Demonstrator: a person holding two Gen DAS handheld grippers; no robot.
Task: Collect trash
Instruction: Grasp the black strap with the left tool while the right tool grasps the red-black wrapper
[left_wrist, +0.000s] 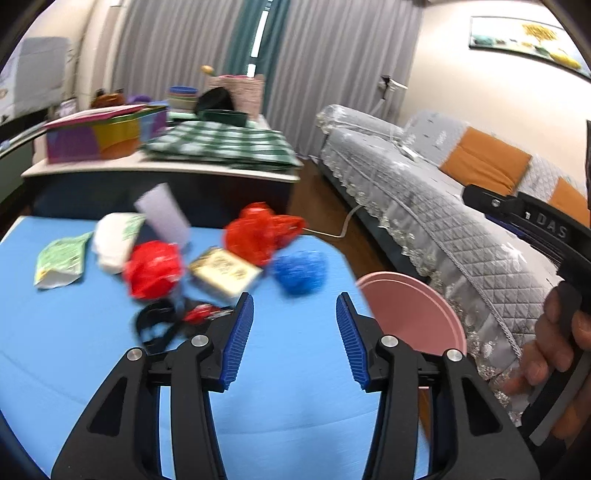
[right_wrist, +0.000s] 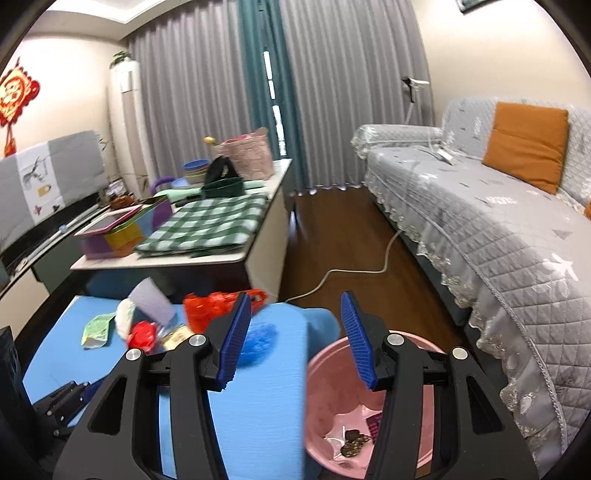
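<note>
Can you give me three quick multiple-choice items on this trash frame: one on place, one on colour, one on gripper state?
1. Where is the pink bin?
A. On the blue table
B. On the floor between the blue table and the sofa
C. On the sofa

2. What colour is the crumpled bag nearest the bin?
A. Blue
B. Green
C. Yellow

3. How are the two grippers?
A. Both shut on trash
B. Left holds a bag, right open
C. Both open and empty

Answers:
1 B, its rim sits below the table edge, beside the sofa skirt.
2 A, the blue ball lies at the table's right edge.
3 C, the left gripper and right gripper show spread pads with nothing between.
</note>
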